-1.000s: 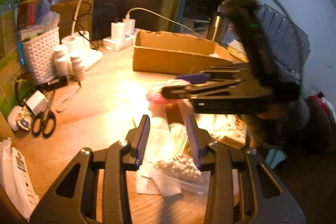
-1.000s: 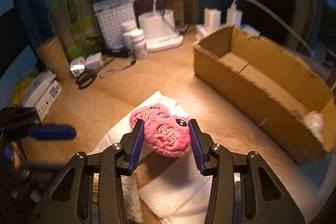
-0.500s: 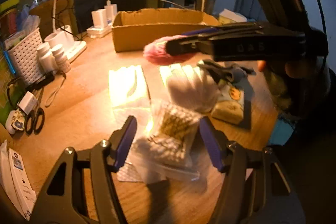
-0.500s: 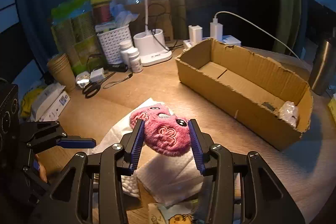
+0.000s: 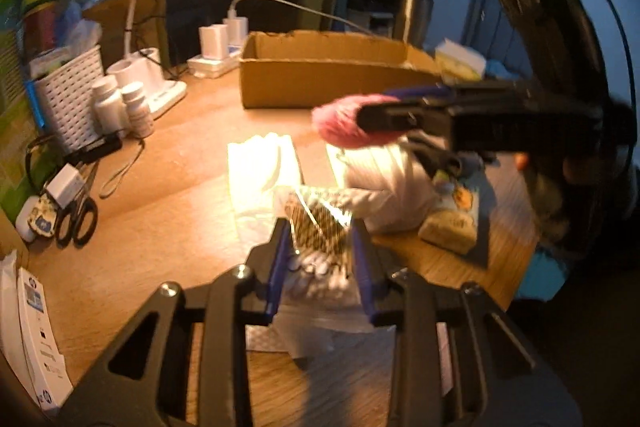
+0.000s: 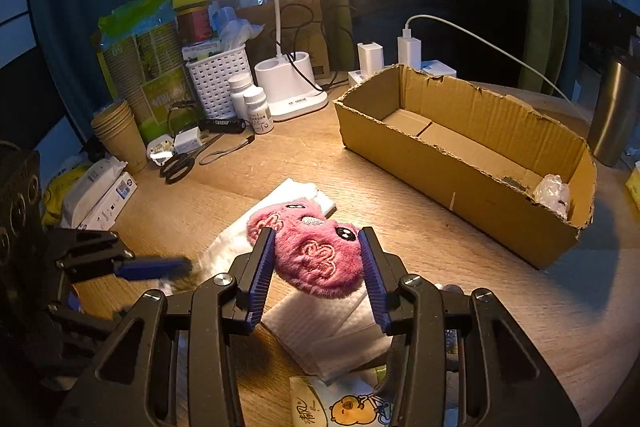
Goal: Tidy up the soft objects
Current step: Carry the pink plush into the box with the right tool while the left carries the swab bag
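Observation:
My right gripper [image 6: 318, 271] is shut on a pink plush toy [image 6: 312, 251] and holds it above the wooden table; it shows in the left wrist view [image 5: 344, 125] too. My left gripper [image 5: 320, 263] is shut on a clear bag of cotton swabs [image 5: 320, 223]. An open cardboard box [image 6: 460, 151] stands at the back right, with a small clear packet [image 6: 554, 193] in its near end. White folded cloths [image 6: 320, 323] and a yellow cartoon tissue pack [image 6: 348, 407] lie below the toy.
A white desk lamp [image 6: 290, 87], white basket [image 6: 216, 83], pill bottles [image 6: 256, 109], scissors [image 6: 178, 167], paper cups [image 6: 118, 135], chargers [image 6: 408, 53] and a steel tumbler [image 6: 614, 111] line the back. White boxes [image 6: 100, 195] lie at the left.
My left gripper has closed from wide open onto the cotton swab bag. My right gripper has lifted the pink toy off the cloths and carried it higher.

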Demonstrator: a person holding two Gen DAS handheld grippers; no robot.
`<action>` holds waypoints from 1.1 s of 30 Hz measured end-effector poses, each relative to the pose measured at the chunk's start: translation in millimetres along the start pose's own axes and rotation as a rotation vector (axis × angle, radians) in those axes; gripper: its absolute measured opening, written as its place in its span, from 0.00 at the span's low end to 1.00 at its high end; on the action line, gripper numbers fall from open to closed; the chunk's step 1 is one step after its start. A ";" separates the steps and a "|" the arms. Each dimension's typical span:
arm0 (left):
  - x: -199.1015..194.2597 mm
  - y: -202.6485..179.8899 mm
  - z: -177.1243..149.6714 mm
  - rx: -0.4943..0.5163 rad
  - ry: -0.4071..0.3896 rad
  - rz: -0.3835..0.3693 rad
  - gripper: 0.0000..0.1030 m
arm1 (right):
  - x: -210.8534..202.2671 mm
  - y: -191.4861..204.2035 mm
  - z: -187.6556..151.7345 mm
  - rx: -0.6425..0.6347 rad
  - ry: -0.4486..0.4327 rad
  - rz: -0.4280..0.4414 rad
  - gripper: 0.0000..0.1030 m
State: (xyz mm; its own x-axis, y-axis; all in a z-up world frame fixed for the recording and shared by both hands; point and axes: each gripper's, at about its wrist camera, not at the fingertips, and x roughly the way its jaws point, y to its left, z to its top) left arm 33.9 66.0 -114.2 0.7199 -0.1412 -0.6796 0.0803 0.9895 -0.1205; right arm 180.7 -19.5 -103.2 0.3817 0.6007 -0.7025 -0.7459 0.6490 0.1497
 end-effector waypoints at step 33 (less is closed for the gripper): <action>-19.8 27.1 83.2 -0.111 -0.218 0.058 0.30 | -42.4 -14.3 26.6 -0.015 -0.142 -0.089 0.43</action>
State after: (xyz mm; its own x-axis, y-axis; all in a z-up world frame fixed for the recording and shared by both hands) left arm 79.2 98.3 -43.8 0.8538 -0.0621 -0.5168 -0.0330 0.9844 -0.1727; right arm 189.7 -41.8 -57.0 0.5188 0.6018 -0.6072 -0.7137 0.6959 0.0799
